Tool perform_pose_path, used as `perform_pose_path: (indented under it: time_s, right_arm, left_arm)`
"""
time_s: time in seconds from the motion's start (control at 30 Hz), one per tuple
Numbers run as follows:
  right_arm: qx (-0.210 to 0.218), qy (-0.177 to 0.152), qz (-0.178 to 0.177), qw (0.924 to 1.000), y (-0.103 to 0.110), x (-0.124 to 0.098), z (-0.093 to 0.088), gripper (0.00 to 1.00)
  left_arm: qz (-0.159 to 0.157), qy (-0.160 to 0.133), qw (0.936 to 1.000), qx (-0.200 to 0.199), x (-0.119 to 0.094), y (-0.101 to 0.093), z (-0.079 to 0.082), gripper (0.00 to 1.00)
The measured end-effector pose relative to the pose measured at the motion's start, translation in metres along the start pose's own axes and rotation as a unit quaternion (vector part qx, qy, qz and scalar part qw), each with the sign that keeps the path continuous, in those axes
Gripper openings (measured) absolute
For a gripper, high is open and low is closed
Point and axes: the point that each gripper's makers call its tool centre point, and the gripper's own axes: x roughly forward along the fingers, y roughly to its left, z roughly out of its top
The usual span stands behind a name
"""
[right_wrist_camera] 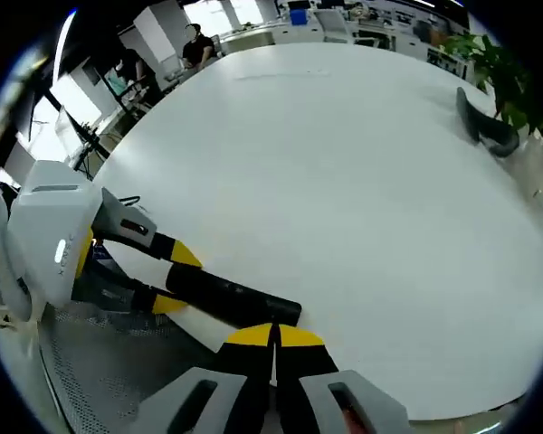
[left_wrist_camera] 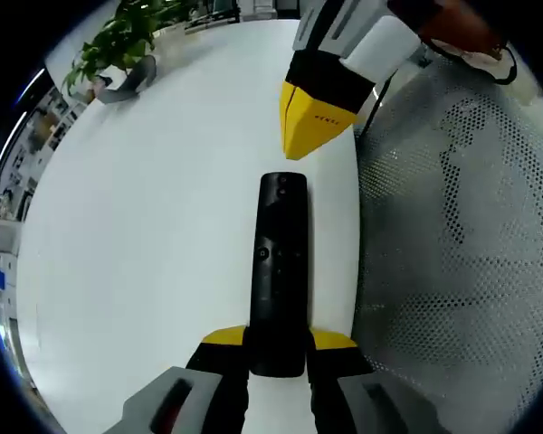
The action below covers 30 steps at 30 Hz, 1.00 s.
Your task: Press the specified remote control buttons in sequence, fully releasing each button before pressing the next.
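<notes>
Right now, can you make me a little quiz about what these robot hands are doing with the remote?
1. True or false: the long black plastic remote control is clamped between the left gripper's yellow-tipped fingers.
2. The right gripper is: A) wide open B) shut with nothing in it C) holding a plant.
3. Fill in: the remote lies over the round ___ table.

Key: 1 true; 2 B; 3 white.

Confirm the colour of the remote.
Black; the remote shows best in the left gripper view, clamped by the left gripper.

yellow-tipped claw [left_wrist_camera: 278, 341], black jaws (grey housing)
</notes>
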Motion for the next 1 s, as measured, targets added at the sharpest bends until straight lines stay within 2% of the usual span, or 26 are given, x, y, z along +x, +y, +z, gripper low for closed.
perform_pose_path:
  time_s: [0.23, 0.37, 0.7, 1.0]
  right_arm:
    - [0.022, 0.041, 0.009, 0.9989, -0.004, 0.011, -0.009, 0.0]
    - [0.027, 0.053, 0.013, 0.9982, -0.004, 0.015, -0.014, 0.0]
    - [0.043, 0.056, 0.022, 0.9973, -0.006, 0.017, -0.015, 0.0]
    - [0.052, 0.023, 0.028, 0.998, -0.006, 0.017, -0.016, 0.0]
  left_arm:
    - [0.005, 0.001, 1.0, -0.005, 0.001, -0.008, 0.001, 0.23]
    - [0.007, -0.001, 0.9999, -0.01, 0.0, -0.009, 0.001, 0.23]
    - [0.009, -0.009, 0.9997, -0.019, 0.001, -0.012, 0.002, 0.24]
    - [0.004, -0.004, 0.9999, -0.015, 0.001, -0.011, 0.002, 0.24]
